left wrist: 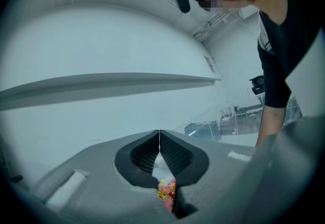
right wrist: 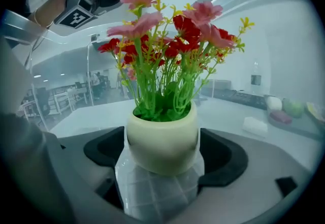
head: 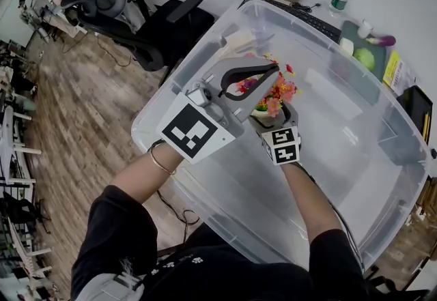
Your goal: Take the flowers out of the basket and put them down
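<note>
Pink, red and yellow flowers (right wrist: pixel 167 30) stand upright in a cream pot (right wrist: pixel 162 139). My right gripper (right wrist: pixel 162 149) is shut on the pot, one jaw on each side. In the head view the flowers (head: pixel 278 90) sit inside the big clear plastic bin (head: pixel 205 40), with the right gripper (head: pixel 266 115) just below them. Whether the pot rests on the bin's floor I cannot tell. My left gripper (head: pixel 273 69) hovers over the flowers from the left, shut and empty. In the left gripper view its jaws (left wrist: pixel 159 139) meet, and a bit of the flowers (left wrist: pixel 166 190) shows below them.
The bin's tall clear walls surround both grippers. A black office chair (head: pixel 164 26) stands to the bin's left. Behind it a desk holds a keyboard (head: pixel 307 16), a bottle (head: pixel 338 1) and green items (head: pixel 365 57). A small white object (right wrist: pixel 254 126) lies on the bin's floor.
</note>
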### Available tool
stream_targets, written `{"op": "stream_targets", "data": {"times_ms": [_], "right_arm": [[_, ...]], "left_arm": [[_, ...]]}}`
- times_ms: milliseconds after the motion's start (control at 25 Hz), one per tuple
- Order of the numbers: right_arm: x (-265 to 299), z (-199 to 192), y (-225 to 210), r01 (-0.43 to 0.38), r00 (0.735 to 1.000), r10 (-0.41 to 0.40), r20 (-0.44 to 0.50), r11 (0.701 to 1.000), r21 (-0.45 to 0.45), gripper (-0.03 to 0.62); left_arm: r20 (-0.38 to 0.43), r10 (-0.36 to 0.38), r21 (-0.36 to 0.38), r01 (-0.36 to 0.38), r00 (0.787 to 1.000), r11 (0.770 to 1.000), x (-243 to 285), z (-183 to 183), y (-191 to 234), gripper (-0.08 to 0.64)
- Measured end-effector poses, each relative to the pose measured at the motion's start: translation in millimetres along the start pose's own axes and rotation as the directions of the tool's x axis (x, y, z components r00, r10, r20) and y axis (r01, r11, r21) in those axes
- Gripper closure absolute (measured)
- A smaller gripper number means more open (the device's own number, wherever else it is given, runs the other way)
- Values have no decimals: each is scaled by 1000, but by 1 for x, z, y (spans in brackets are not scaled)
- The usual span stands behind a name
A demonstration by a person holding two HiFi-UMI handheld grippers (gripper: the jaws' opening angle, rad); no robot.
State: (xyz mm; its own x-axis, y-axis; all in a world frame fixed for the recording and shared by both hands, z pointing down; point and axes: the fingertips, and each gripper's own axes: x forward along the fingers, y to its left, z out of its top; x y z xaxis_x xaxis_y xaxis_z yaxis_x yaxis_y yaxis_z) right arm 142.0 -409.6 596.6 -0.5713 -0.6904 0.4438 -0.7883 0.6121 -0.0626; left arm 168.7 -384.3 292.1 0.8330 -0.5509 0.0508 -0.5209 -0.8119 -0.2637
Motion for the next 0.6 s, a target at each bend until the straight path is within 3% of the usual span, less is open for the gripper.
{"op": "stream_targets", "data": {"times_ms": [600], "right_arm": [[12,4,-8,53,998,-52,-45,998,42,140]], "left_arm": [[-25,-25,6,25,999,1000,2,-6,-6,557]]}}
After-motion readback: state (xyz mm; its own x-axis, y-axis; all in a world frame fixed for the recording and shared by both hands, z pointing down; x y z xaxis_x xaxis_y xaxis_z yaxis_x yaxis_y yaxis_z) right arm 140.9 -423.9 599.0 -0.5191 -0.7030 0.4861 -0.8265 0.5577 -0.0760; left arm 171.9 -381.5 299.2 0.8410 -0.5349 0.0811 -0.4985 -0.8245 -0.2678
